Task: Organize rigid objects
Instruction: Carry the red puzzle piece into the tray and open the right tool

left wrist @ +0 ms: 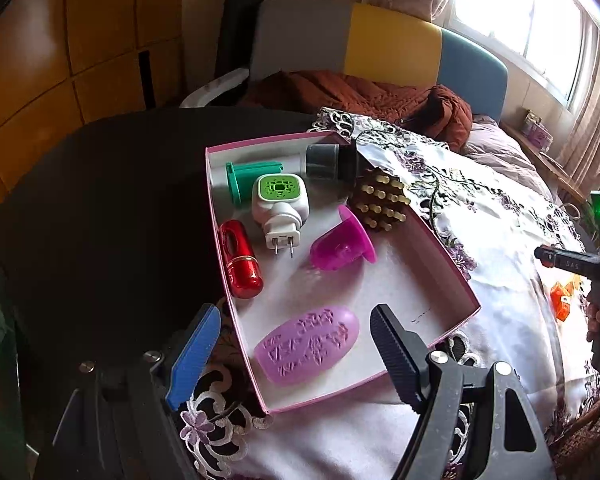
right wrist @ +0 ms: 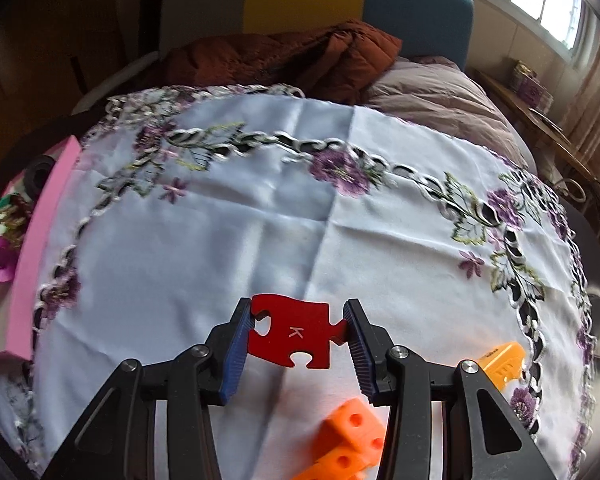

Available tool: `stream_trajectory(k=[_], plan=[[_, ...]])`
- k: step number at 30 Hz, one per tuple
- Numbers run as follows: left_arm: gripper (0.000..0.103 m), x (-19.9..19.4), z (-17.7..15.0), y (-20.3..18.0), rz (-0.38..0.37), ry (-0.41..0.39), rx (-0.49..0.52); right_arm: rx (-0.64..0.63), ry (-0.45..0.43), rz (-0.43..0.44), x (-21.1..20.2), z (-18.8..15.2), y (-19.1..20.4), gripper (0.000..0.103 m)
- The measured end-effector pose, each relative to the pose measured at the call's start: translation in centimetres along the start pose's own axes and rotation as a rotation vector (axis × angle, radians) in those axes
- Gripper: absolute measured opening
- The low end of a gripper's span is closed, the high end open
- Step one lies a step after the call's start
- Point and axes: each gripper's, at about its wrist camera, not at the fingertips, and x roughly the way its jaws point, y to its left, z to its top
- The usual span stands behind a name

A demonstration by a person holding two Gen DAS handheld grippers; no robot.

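My left gripper (left wrist: 296, 344) is open and empty, its fingers on either side of a purple embossed oval piece (left wrist: 308, 346) that lies in a pink-rimmed box (left wrist: 452, 264). The box also holds a red capsule (left wrist: 240, 258), a white and green plug-in (left wrist: 280, 208), a magenta cup (left wrist: 342, 242), a green piece (left wrist: 250, 180), a dark cylinder (left wrist: 328, 160) and a wooden peg brush (left wrist: 380, 200). My right gripper (right wrist: 298, 330) is shut on a red puzzle piece (right wrist: 294, 330) marked K, held above the white embroidered cloth (right wrist: 300, 200).
Orange blocks (right wrist: 352, 440) and a yellow piece (right wrist: 502, 362) lie on the cloth below my right gripper. The box's pink wall (right wrist: 40, 240) stands at the left in the right wrist view. A bed with a brown quilt (left wrist: 360, 96) lies behind the table.
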Motion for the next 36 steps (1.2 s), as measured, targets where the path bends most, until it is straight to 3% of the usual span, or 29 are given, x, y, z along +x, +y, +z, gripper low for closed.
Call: stream_trajectory(k=[5,12,18,26,28,36], plan=[[0.079,-0.2,0.0,-0.1,-0.002,-0.007,-0.003,-0.047,-0.050,0.112,-2.5,0.2,4.0,0.046],[0.079,-0.4,-0.1,0.3,-0.002,-0.008,-0.019,-0.224,-0.123,0.271,-6.1,0.5,13.6,0.046],[0.079,-0.4,-0.2,1.1,-0.003,-0.009,-0.039,-0.358,-0.132,0.386,-7.6,0.1,20.9,0.046],[0.079,-0.5,-0.3,3.0,0.008,-0.016,-0.094,-0.464,-0.032,0.410,-4.8,-0.9,26.8,0.046],[0.079,-0.4,-0.3,3.3,0.008,-0.012,-0.106,-0.482,-0.011,0.360,-3.3,-1.0,28.1,0.047],[0.079,-0.2,-0.4,4.1,0.011,-0.011,-0.123,-0.381,0.067,0.428,-0.1,-1.7,29.9,0.049]])
